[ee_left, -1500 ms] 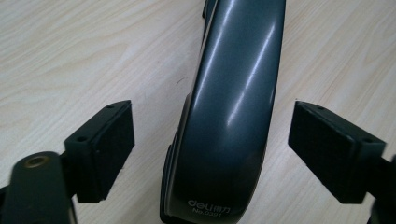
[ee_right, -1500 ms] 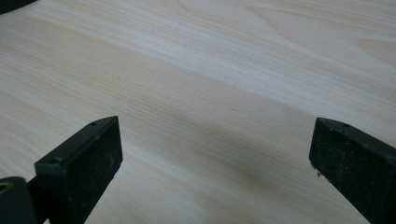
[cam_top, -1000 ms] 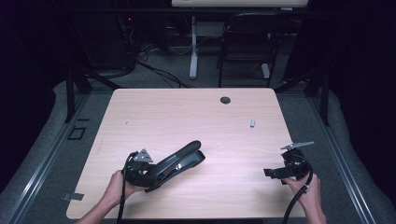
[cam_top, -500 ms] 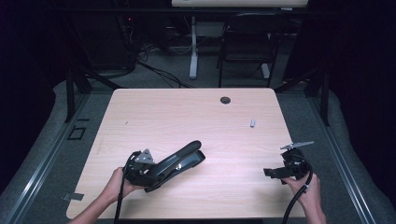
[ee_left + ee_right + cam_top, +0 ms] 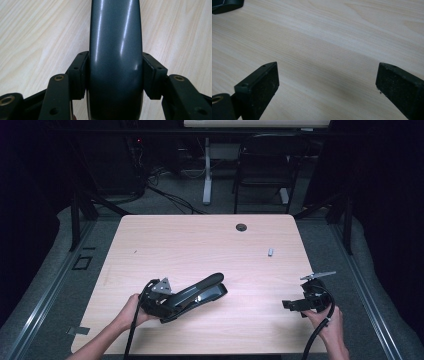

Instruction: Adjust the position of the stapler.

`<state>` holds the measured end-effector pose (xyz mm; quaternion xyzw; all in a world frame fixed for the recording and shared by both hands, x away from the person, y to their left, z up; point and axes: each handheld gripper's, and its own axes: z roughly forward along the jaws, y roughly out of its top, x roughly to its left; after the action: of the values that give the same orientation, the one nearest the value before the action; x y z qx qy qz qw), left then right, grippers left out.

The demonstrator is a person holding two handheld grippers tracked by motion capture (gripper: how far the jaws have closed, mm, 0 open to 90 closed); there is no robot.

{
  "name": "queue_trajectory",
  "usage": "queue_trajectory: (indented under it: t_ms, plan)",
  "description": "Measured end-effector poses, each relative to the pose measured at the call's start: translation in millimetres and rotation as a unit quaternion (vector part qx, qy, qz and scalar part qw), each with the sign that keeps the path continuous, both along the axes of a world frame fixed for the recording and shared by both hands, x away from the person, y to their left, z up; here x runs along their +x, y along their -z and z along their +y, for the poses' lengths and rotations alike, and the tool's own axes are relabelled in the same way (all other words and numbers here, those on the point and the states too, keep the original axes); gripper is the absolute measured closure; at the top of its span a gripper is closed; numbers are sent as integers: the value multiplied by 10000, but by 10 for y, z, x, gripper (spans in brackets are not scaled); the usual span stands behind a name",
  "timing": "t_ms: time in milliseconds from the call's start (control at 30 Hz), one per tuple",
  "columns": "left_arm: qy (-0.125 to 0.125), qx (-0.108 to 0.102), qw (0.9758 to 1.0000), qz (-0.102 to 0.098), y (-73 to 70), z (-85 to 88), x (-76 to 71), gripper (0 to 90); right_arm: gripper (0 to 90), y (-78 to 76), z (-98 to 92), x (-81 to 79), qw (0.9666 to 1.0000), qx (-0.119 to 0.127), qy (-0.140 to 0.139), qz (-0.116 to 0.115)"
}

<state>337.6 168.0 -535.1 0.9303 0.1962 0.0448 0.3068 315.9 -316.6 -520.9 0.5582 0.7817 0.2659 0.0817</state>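
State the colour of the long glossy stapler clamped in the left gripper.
Dark grey, nearly black long glossy stapler, clearest in the left gripper view.

On the pale wooden table [image 5: 200,245], the large dark grey stapler [image 5: 197,293] lies at about seven o'clock from the centre, its rear end between the jaws of the left gripper [image 5: 167,301]. The right gripper [image 5: 292,305] sits at four o'clock, well apart from it. A small grey block [image 5: 270,252] lies at two o'clock, with a round black grommet hole [image 5: 241,227] at twelve near the far edge.

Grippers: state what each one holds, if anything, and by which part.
The left gripper clamps the stapler across its top arm, at the rear. The right gripper is open, holding nothing.
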Motion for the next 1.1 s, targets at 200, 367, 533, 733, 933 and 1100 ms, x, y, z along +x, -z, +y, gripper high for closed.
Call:
queue_trajectory:
  t_ms: [200, 367, 533, 733, 933, 1100]
  plan:
    - [209, 16, 9998, -5, -3, -60, 53, 468, 43, 2, 3, 3, 10000, -3, -19, 0]
    - [372, 77, 9993, -18, -11, -108, 97, 467, 43, 0, 11, 3, 10000, -29, -25, -18]
    - [511, 73, 9987, -22, -11, -154, 135, 467, 43, -2, 18, 2, 10000, -4, -19, -24]
    - [708, 154, 9974, -21, -23, -197, 177, 466, 43, -4, 13, 0, 10000, -39, -23, -23]
    - [834, 234, 9962, -23, -34, -234, 220, 466, 44, -10, 20, -5, 10000, -49, -11, -30]
    - [919, 240, 9955, -12, -36, -256, 259, 466, 44, -12, 14, -6, 10000, -44, -17, -17]
